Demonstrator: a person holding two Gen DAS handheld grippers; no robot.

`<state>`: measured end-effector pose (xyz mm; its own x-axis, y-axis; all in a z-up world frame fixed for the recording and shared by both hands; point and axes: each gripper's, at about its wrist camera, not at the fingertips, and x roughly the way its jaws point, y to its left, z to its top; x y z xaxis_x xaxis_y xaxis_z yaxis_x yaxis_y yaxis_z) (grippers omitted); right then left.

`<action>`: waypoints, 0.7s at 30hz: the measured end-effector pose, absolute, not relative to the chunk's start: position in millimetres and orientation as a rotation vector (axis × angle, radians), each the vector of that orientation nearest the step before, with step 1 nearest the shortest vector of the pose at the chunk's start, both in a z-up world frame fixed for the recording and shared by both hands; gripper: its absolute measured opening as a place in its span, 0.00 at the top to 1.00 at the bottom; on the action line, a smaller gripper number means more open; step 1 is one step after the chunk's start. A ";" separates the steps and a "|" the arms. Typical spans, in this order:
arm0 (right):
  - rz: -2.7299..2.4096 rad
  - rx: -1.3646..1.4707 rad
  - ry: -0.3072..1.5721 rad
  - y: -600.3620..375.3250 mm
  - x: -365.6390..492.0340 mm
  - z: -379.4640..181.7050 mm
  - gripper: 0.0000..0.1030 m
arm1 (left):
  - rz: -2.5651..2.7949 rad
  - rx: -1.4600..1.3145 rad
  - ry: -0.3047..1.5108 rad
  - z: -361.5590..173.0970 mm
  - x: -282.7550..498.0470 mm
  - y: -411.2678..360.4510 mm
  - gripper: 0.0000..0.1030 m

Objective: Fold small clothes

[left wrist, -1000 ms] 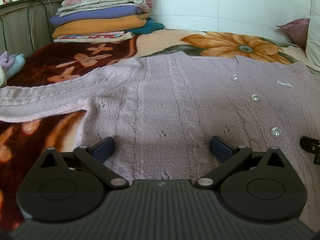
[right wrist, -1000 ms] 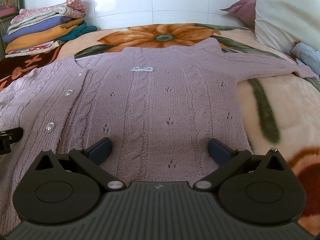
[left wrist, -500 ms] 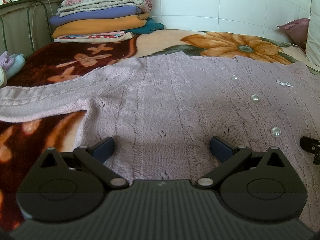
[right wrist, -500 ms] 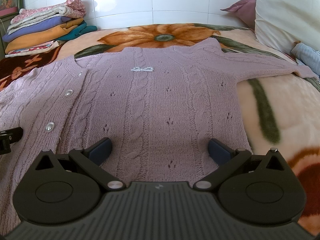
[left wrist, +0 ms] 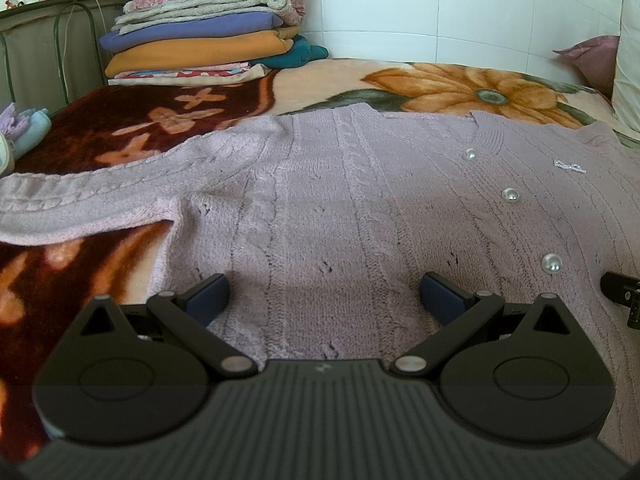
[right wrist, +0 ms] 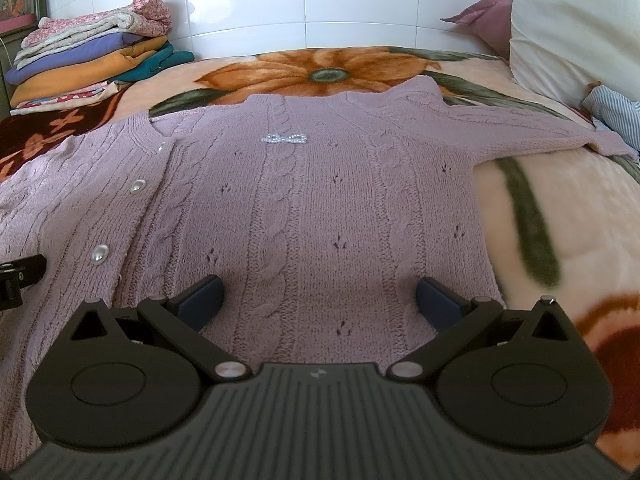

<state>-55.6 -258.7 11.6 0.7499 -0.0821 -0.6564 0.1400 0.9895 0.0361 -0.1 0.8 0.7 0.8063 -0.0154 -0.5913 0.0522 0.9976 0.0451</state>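
A mauve cable-knit cardigan with pearl buttons lies spread flat, front up, on a flowered blanket; it also shows in the right wrist view. Its left sleeve stretches out to the left, its right sleeve to the right. My left gripper is open and empty over the hem of the left half. My right gripper is open and empty over the hem of the right half. A small pearl bow sits on the chest.
A stack of folded clothes stands at the back left against the tiled wall, also seen in the right wrist view. White and pink pillows lie at the back right, with a striped cloth beside them. A metal bed frame stands far left.
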 end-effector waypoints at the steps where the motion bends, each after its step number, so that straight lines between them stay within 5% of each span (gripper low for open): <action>1: -0.121 0.085 0.713 -258.6 -55.6 11.6 0.00 | -0.036 0.060 0.632 0.8 -0.2 0.8 0.00; 21: -0.122 0.085 0.724 -258.2 -54.3 11.7 0.00 | -0.038 0.071 0.653 2.2 1.6 4.2 0.00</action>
